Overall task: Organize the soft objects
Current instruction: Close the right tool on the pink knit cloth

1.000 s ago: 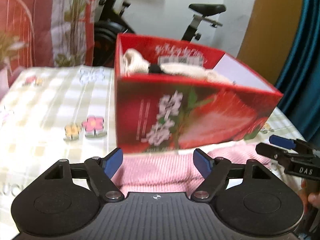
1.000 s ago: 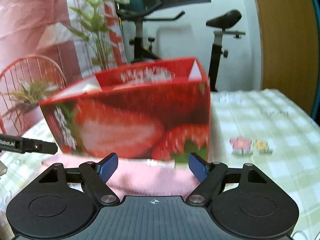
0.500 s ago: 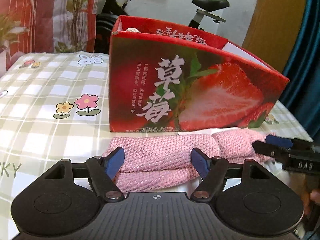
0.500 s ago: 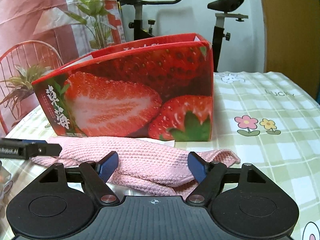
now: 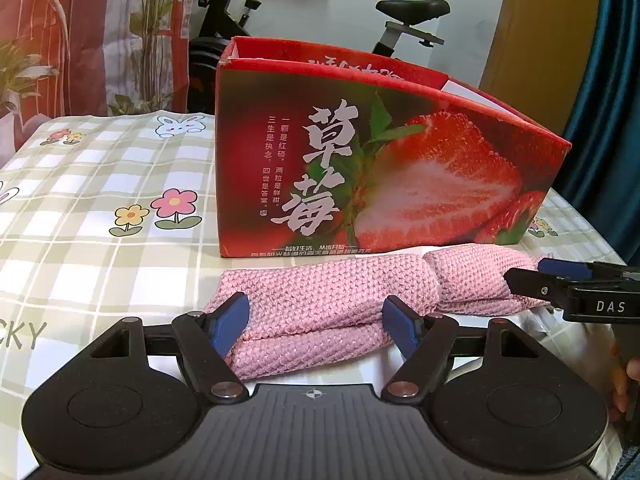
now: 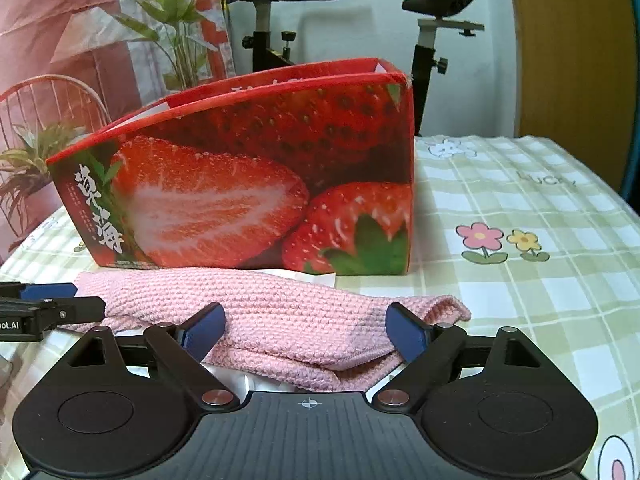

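A folded pink knitted cloth [image 5: 336, 292] lies on the table in front of a red strawberry-print box [image 5: 384, 160]. My left gripper [image 5: 316, 324] is open, its blue pads either side of the cloth's left end. My right gripper [image 6: 304, 330] is open around the cloth's right end [image 6: 280, 320]. The box also shows in the right wrist view [image 6: 248, 184]. The box's inside is hidden from both views. The right gripper shows at the right edge of the left wrist view [image 5: 560, 284], and the left gripper at the left edge of the right wrist view [image 6: 52, 304].
The table has a green checked cloth [image 5: 80, 220] with flower prints [image 6: 484, 240]. An exercise bike [image 5: 400, 12], a plant [image 6: 176, 20] and a red wire chair [image 6: 48, 104] stand behind the table.
Both grippers have come down from above the box to table level, close around the pink cloth. The cream cloth inside the box has dropped out of sight.
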The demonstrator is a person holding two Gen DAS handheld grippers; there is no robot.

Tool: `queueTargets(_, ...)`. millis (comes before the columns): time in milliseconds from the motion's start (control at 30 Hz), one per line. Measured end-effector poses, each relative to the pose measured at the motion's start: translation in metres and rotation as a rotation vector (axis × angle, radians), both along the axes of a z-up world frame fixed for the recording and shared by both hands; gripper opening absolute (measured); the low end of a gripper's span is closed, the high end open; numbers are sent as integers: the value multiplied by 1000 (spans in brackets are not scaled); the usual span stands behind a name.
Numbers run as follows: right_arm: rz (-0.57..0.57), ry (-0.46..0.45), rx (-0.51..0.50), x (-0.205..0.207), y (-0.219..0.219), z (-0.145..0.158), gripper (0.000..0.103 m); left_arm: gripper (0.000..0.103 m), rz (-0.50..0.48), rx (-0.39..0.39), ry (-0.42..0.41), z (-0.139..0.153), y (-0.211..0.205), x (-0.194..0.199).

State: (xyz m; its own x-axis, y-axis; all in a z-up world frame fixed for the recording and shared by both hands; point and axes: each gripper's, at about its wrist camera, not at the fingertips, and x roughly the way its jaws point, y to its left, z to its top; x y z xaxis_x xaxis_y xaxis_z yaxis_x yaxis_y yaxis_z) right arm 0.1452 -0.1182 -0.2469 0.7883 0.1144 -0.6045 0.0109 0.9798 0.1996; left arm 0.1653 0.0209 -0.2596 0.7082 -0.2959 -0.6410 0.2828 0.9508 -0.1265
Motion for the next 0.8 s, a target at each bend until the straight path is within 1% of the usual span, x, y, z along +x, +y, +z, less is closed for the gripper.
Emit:
queueTargets(133,7,8,8,1,-1,-1,86,76,3,0,0,0,-1,0)
queueTargets(200,12,10,16,1,-2,-1,85,76,5,0,0,0,0,0)
queueTargets(300,27,7,23,1,-2,-1,79,76,6,-4,1,0,0,0)
queueTargets(367,42,3,25,0,0,-1,71,76,7,-3,0,0,0,0)
queueTargets(500,63,-1,42,0,0,0,64,76,6,-4,1,0,0,0)
queueTargets(567,75,-3,51,-1,0,0,57,76,6,-4,1,0,0,0)
queueTargets(667,92,-6,61,-1,1,0,50,76,6,-4,1,0,0,0)
queueTargets(800,114,-15,70,-2,2,0,43,76,6,-3,0,0,0,0)
